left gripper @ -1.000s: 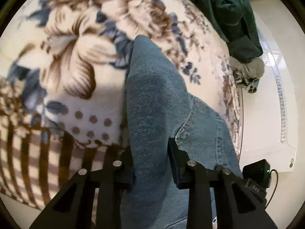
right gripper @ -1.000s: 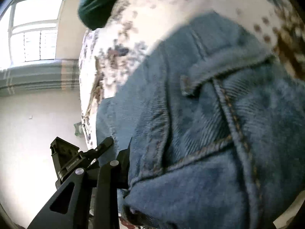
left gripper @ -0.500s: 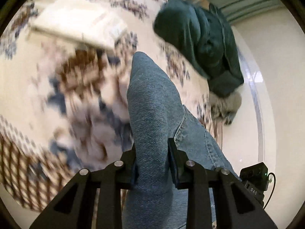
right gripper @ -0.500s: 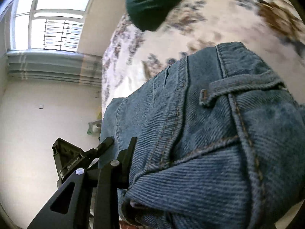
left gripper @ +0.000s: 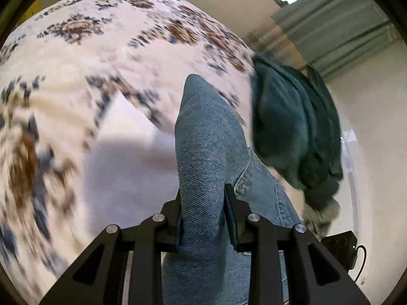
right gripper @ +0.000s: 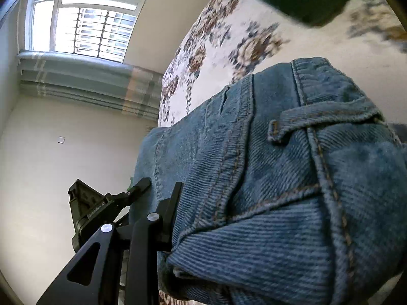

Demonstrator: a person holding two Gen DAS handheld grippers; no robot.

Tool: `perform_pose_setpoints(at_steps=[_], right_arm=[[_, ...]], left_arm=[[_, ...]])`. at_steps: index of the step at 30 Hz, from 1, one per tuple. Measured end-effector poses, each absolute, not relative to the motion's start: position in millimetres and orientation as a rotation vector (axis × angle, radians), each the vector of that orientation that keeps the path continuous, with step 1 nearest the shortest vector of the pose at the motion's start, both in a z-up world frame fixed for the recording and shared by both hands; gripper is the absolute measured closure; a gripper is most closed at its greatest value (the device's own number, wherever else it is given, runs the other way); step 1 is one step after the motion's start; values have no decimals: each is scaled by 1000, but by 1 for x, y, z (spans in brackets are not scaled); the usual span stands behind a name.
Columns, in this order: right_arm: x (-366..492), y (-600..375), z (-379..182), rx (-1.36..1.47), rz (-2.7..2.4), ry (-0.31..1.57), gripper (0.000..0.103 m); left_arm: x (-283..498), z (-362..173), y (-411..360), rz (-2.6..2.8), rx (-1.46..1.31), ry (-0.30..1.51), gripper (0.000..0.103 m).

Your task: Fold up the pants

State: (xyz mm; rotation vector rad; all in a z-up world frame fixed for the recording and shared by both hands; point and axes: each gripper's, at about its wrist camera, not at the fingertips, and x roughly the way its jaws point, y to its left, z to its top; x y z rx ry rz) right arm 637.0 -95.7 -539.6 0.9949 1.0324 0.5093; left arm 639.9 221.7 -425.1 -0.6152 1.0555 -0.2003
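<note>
Blue jeans (left gripper: 211,152) hang in a thick fold from my left gripper (left gripper: 203,216), which is shut on the denim; both fingers press its sides. In the right wrist view the jeans' waistband with a belt loop (right gripper: 318,119) fills the frame. My right gripper (right gripper: 208,203) is shut on that bunched denim. Only its left finger (right gripper: 175,200) shows; the other is hidden under the cloth. The jeans are lifted above a floral bed cover (left gripper: 127,50). The left gripper's black body (right gripper: 89,208) shows beside the jeans.
A dark green garment (left gripper: 292,132) lies bunched on the bed to the right of the jeans, with a grey cloth (left gripper: 325,213) below it at the bed's edge. A pale folded cloth (left gripper: 127,132) lies left of the jeans. A window (right gripper: 89,20) and a curtain (right gripper: 89,89) are beyond the bed.
Both grippers have swept across the bed and slightly upward with the jeans held. The striped end of the cover has left view; the green garment and the window wall have come nearer.
</note>
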Motion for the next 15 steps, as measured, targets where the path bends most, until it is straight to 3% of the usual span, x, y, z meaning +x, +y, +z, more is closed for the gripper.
perform_pose_setpoints(at_steps=[4,7,8,10,15], right_arm=[[679,-48,-604,966,511,1109,70],[679,-43,-633,956,485,1192,57],[676,-46,-638,973,491,1205,51],[666,-58,-641,978,465,1218,50],[647,-79,-632,935,332,1216,49]], left_arm=[[673,-486,271,-144,-605,1086,79],[674,-523,292,-112,-607,1133,74],[669,-529,298,-119,-602,1126,69],[663,-532,302,-130,-600,1117,64],[654,-534,310,-132,-629,1121,63]])
